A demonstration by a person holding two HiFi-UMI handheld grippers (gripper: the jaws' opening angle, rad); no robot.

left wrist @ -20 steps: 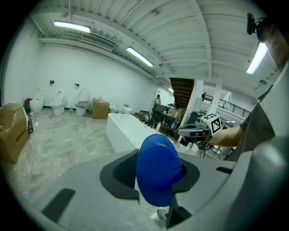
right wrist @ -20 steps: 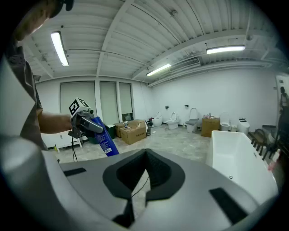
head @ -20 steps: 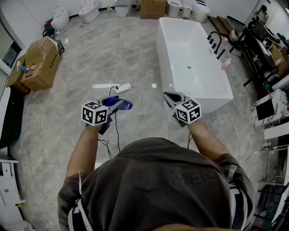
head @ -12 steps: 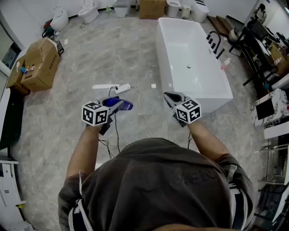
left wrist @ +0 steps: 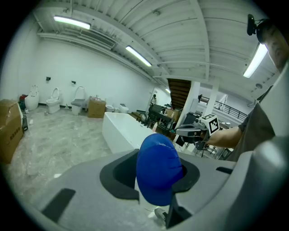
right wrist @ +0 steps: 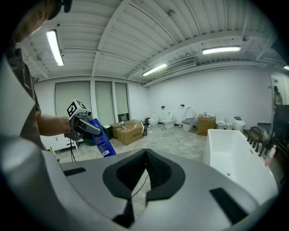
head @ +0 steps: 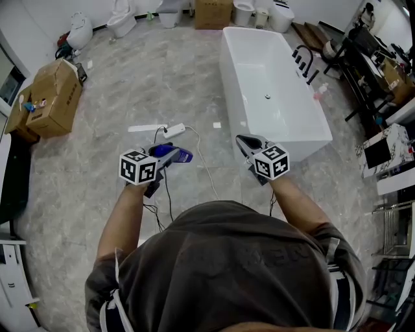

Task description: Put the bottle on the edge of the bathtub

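Observation:
My left gripper (head: 170,154) is shut on a blue bottle (head: 174,154), held out over the grey floor; in the left gripper view the bottle (left wrist: 158,168) fills the space between the jaws. The right gripper view shows the same bottle (right wrist: 102,138) hanging from the left gripper (right wrist: 88,127). My right gripper (head: 244,141) is shut with nothing in it, its jaws (right wrist: 145,173) pressed together, just short of the near end of the white bathtub (head: 311,137). The tub (left wrist: 118,133) lies ahead and to the right, its rim (right wrist: 215,150) bare.
A white power strip (head: 176,130) and its cable (head: 205,165) lie on the floor ahead. Cardboard boxes (head: 47,96) stand at the left. Toilets (head: 120,19) and a box (head: 213,11) line the far wall. A black faucet (head: 305,59) and dark racks (head: 363,58) stand right of the tub.
The view has shifted slightly forward, so the bathtub and floor items sit a little lower and nearer. Both grippers keep their pose, and the bottle stays in the left one.

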